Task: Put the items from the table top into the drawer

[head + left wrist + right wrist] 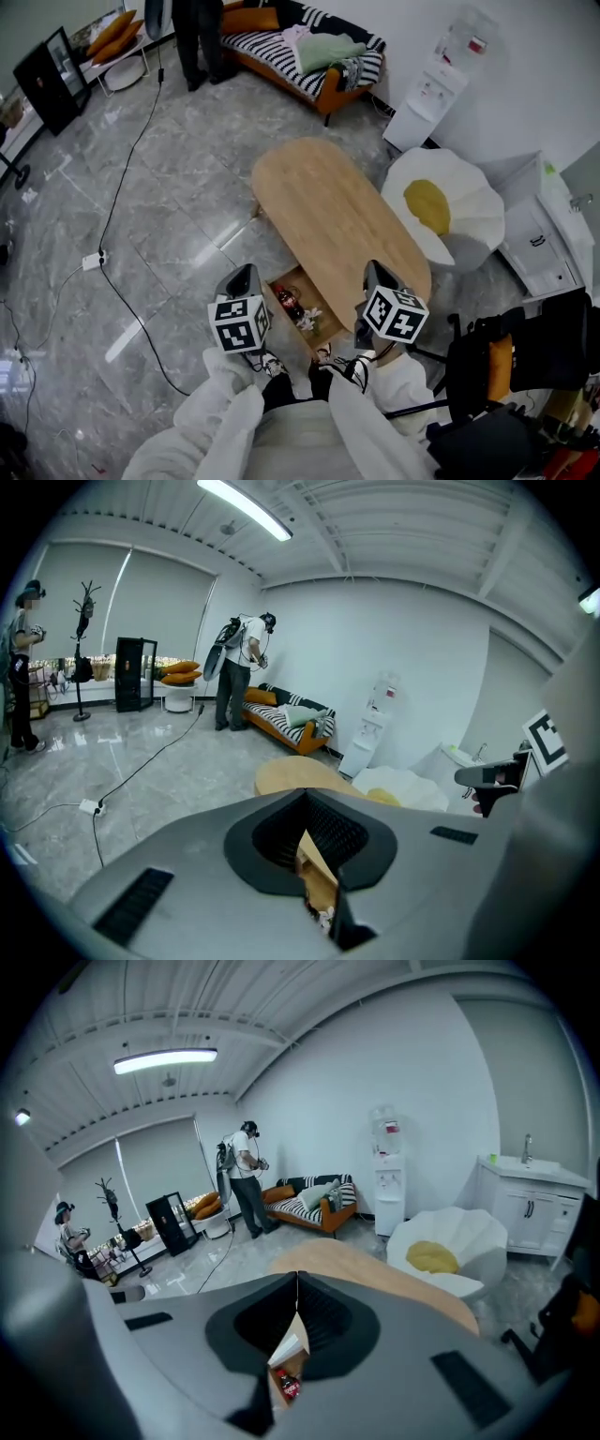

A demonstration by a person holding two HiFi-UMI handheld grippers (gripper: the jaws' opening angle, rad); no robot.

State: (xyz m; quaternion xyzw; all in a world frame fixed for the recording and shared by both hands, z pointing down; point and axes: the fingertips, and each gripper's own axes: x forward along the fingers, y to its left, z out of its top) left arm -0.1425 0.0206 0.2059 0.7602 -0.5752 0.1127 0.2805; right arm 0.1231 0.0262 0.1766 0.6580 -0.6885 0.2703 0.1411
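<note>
The oval wooden table (328, 206) has a bare top. Under its near edge the drawer (298, 279) stands pulled out, holding a red-labelled cola bottle (289, 304) and a small white item (307, 321). Both grippers are held high, close to the head camera and above the drawer's front. My left gripper (242, 279) is shut with nothing in it, and so is my right gripper (378, 275). In the left gripper view the gripper (306, 799) has its jaws meeting over the table (291, 778). In the right gripper view, the bottle (287, 1387) shows below the closed gripper (296, 1279).
A white chair with a yellow cushion (441, 208) stands right of the table, with a white cabinet (544, 239) and a water dispenser (427, 98) beyond. A striped sofa (300, 52) is at the back. A cable with a socket strip (94, 261) crosses the floor at left. A black chair (511, 361) is close at right.
</note>
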